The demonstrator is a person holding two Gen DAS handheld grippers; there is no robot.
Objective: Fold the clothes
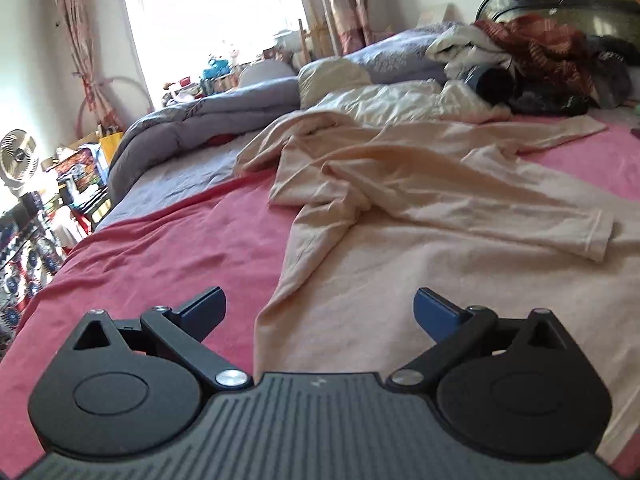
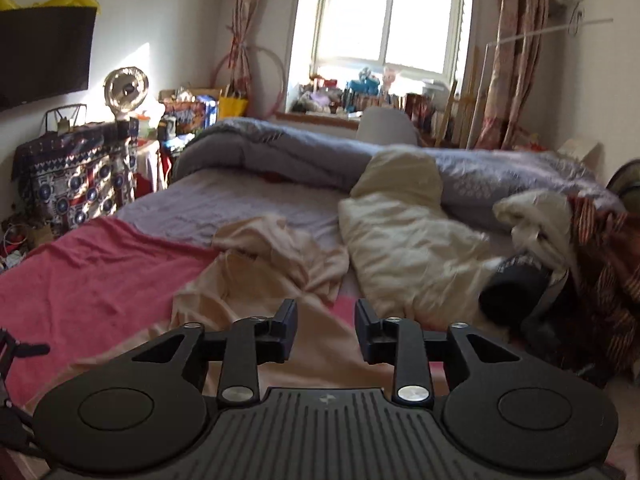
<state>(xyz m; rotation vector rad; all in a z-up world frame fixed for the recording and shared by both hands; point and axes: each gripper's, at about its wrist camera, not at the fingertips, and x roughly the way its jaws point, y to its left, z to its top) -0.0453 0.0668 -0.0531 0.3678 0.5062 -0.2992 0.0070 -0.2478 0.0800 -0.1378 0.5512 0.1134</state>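
Cream garment lies crumpled mid-frame; left gripper wide, right gripper part-open, both empty. Hem corners are best pinched first.

Soft matt cream cloth garment, nubbly pink terry bedspread

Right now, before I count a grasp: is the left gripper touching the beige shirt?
Apart. The left wrist view shows the left gripper wide open above the beige shirt, neither finger pressing the cloth.

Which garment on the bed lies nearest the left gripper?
The pale peach long-sleeved top, spread on the pink sheet just ahead; the other clothes are heaped farther back.
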